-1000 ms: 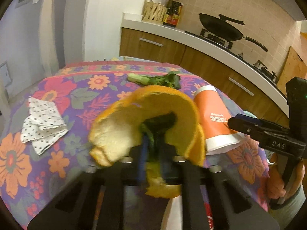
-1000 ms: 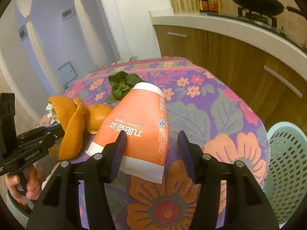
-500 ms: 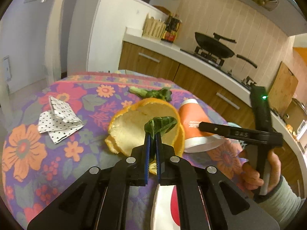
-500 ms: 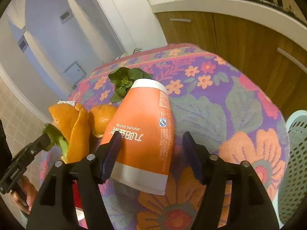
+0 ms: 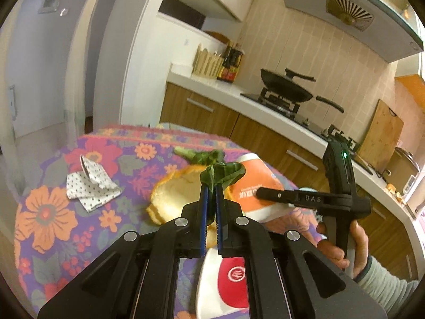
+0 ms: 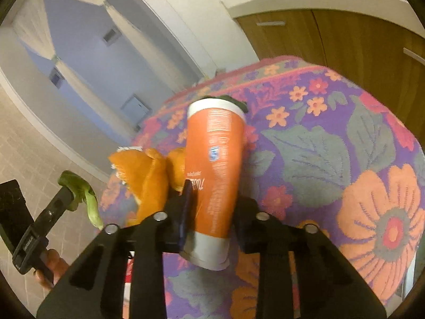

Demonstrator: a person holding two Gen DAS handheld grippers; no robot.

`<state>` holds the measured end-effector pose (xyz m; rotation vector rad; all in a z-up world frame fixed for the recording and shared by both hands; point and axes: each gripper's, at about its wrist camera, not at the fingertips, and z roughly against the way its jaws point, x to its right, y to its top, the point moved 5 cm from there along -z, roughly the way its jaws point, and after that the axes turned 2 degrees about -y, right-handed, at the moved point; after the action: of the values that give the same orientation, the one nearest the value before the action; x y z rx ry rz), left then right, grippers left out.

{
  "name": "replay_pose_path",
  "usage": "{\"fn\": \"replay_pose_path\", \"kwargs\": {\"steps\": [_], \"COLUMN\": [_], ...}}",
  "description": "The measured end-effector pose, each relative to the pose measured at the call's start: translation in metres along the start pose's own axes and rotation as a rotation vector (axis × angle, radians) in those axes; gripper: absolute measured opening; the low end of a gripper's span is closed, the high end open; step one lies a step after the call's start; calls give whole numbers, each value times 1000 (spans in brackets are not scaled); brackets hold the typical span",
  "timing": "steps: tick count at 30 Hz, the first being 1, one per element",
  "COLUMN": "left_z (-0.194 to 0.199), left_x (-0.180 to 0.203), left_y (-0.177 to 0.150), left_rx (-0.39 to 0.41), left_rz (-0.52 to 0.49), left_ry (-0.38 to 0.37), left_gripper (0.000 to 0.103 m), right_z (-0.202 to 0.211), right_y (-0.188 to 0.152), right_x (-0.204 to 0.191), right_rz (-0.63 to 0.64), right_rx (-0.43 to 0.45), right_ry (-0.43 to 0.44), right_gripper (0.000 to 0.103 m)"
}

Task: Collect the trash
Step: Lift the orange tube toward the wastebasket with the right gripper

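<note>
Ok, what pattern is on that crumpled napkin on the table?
White with small dark dots; the napkin shows best in the left wrist view.

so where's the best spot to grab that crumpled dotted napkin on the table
Pinch the raised folded peak of the dotted napkin from above. That ridge stands up off the floral tablecloth, so jaws can close across it; the flat edges lie flush and would likely slip out.
</note>
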<state>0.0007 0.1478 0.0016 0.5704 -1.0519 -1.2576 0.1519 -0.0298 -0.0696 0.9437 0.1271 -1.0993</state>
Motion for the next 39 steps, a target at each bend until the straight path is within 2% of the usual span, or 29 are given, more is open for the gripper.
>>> {"fn": "replay_pose_path", "kwargs": {"steps": [8, 12, 22, 28, 39], "left_z": [10, 5, -35, -72, -138], "left_x": [38, 62, 142, 196, 294], "left_y": [18, 21, 20, 7, -32], "left_rx": [39, 35, -19, -86, -219], "left_rz": [-64, -101, -202, -259, -391], "left_ry": [-28, -51, -143, -201, -285], "left_gripper": [3, 3, 3, 3, 3], "right_z": [57, 96, 189, 239, 277], "right_y": [3, 0, -12, -22, -47], "right_x": [-1, 9, 70, 114, 190], "right_rz": [49, 70, 20, -38, -180], "right_rx": [154, 250, 414, 485, 509], "right_ry": [-78, -161, -344, -439, -519], "right_gripper": [20, 20, 20, 20, 20]}}
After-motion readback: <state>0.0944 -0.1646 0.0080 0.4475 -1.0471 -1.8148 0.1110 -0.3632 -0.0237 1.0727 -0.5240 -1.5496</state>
